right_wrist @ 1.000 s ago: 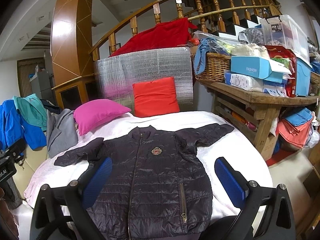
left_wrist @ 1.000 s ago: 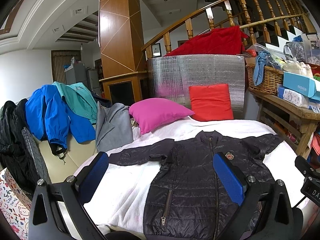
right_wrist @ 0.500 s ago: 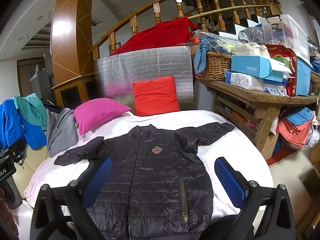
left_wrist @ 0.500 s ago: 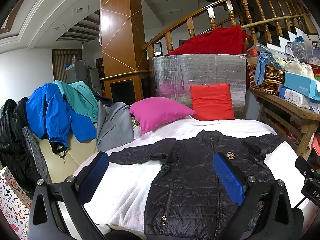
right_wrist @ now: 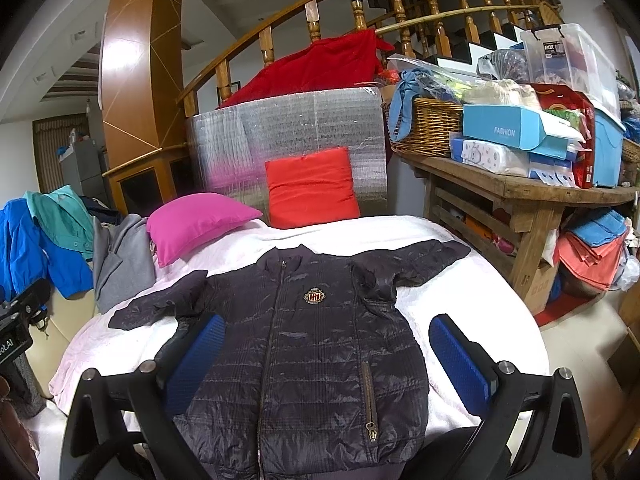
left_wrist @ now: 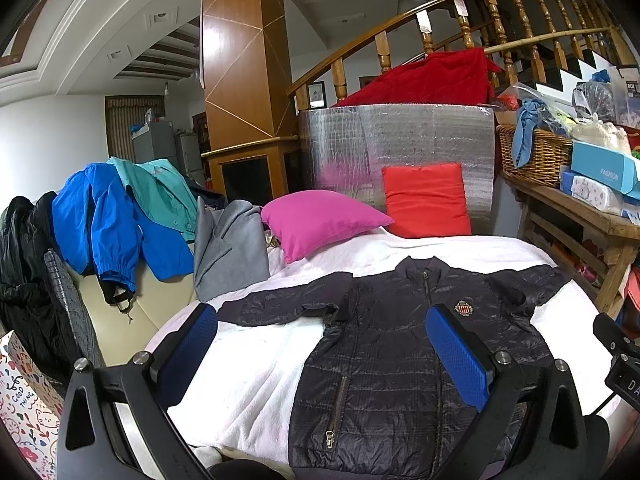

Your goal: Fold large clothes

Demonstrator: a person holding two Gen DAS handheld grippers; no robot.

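Note:
A dark quilted zip jacket (left_wrist: 400, 340) (right_wrist: 312, 344) lies flat and face up on a white bedspread (left_wrist: 256, 364) (right_wrist: 452, 288), sleeves spread to both sides, a small crest on its chest. My left gripper (left_wrist: 320, 332) hovers open above the jacket's left half, with blue pads (left_wrist: 456, 356) wide apart and nothing between them. Over the jacket's lower body my right gripper (right_wrist: 326, 340) is also open and empty. Neither gripper touches the cloth.
A pink pillow (left_wrist: 320, 220) and a red cushion (left_wrist: 426, 200) sit at the bed's far end before a silver foil panel (right_wrist: 292, 136). Blue, teal and grey jackets (left_wrist: 120, 216) pile on the left. A cluttered wooden table (right_wrist: 516, 196) stands right.
Both views have shifted only slightly; the jacket lies as before and both grippers stay open.

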